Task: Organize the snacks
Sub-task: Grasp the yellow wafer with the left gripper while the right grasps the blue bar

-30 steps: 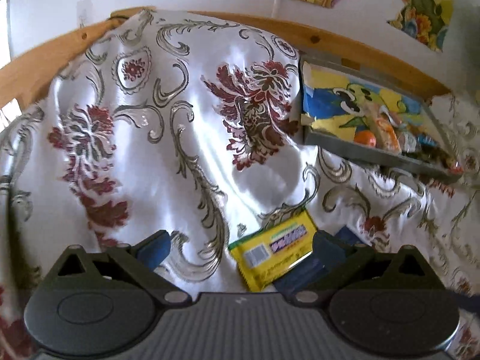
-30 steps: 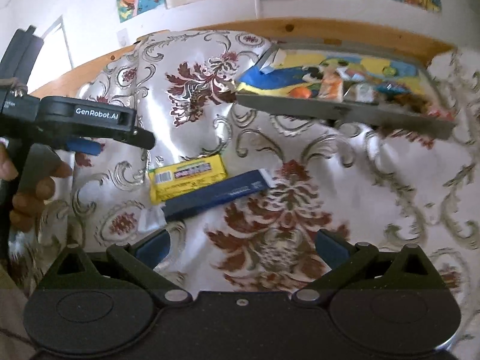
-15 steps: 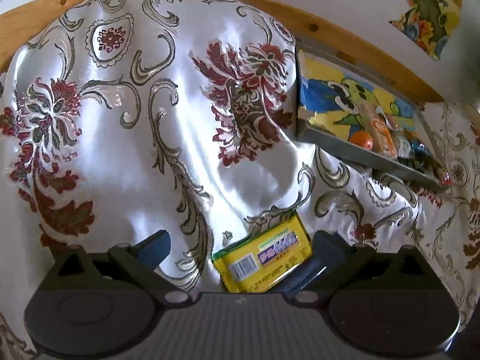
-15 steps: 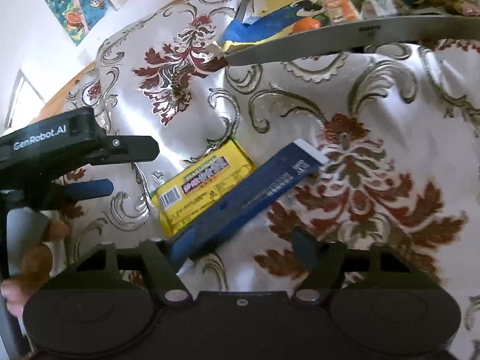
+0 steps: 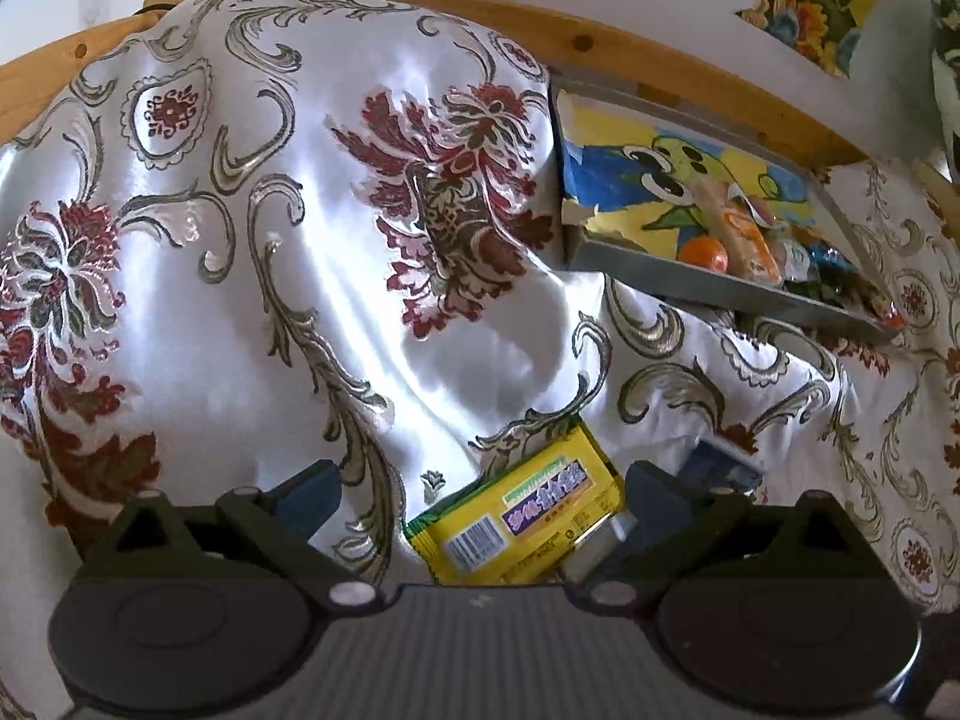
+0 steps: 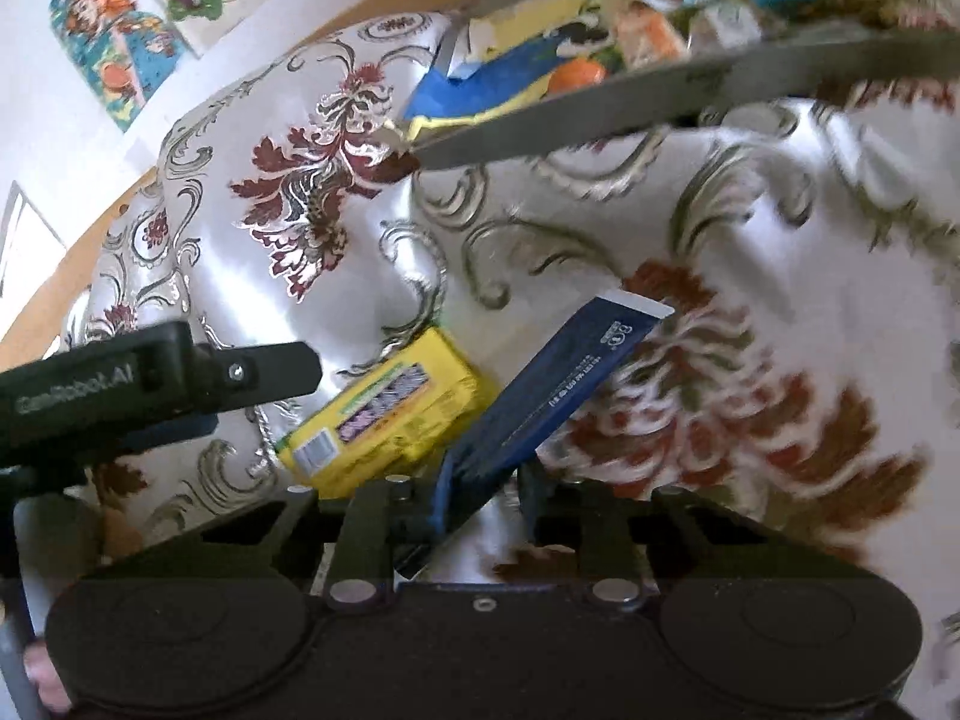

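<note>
At the bottom centre of the right wrist view, the right gripper (image 6: 480,495) is clamping its two fingers on the near end of a long blue snack packet (image 6: 555,393), which is slanting up toward the middle of the frame. A yellow snack packet (image 5: 522,519) is lying on the floral cloth (image 5: 240,276) low in the left wrist view, sitting between the widely parted fingers of the left gripper (image 5: 480,492). The grey tray (image 5: 708,288) holding other snacks is resting at the upper right of that view.

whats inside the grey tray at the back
The grey tray holds a cartoon-print sheet lining its floor, an orange ball-like item, and a heap of snack packets. What lies under the heap and the sheet is covered.
</note>
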